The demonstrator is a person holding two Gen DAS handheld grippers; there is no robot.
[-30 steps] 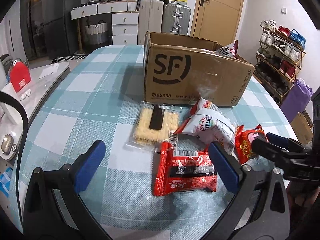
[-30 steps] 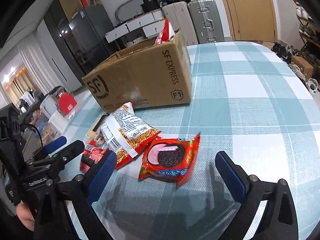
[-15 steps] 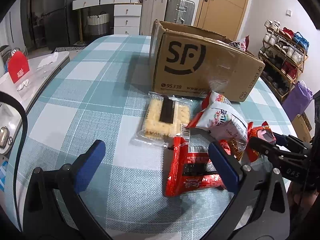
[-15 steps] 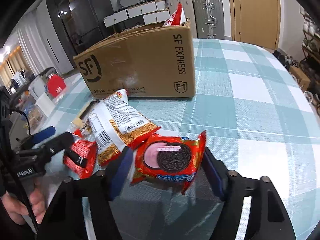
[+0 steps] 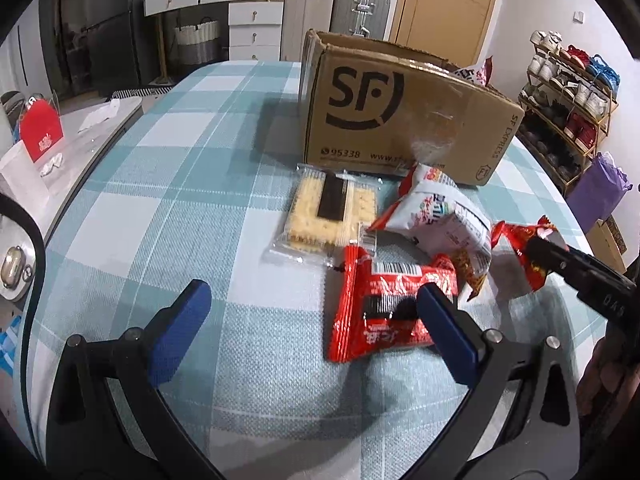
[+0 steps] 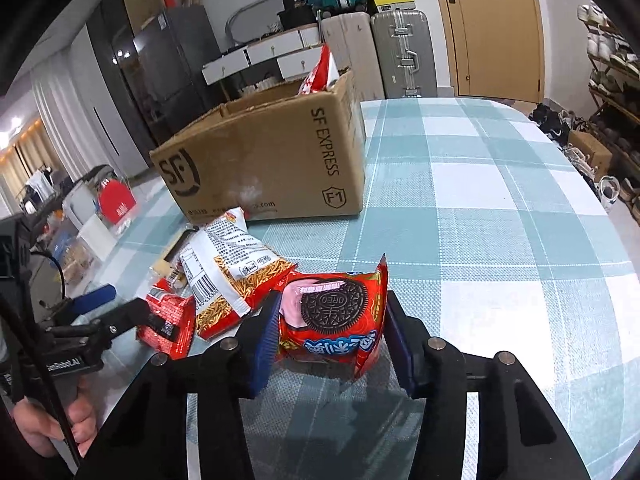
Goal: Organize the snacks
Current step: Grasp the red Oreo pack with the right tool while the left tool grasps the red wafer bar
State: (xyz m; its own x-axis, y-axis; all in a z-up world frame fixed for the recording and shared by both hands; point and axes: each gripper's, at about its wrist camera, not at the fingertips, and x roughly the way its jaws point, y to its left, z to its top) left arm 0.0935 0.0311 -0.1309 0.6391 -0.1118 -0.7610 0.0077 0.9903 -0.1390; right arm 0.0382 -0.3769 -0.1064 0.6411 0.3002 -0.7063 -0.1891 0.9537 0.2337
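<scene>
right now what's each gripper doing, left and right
Left gripper: open, holding nothing; its fingers straddle bare cloth beside the red snack packet.
Right gripper: its fingers have just been closing and now press both sides of the Oreo packet.

Glossy foil cookie packet (image 6: 334, 330); matt brown cardboard box (image 6: 264, 164); woven checked tablecloth (image 6: 500, 216); clear plastic cracker wrapper (image 5: 326, 214).
</scene>
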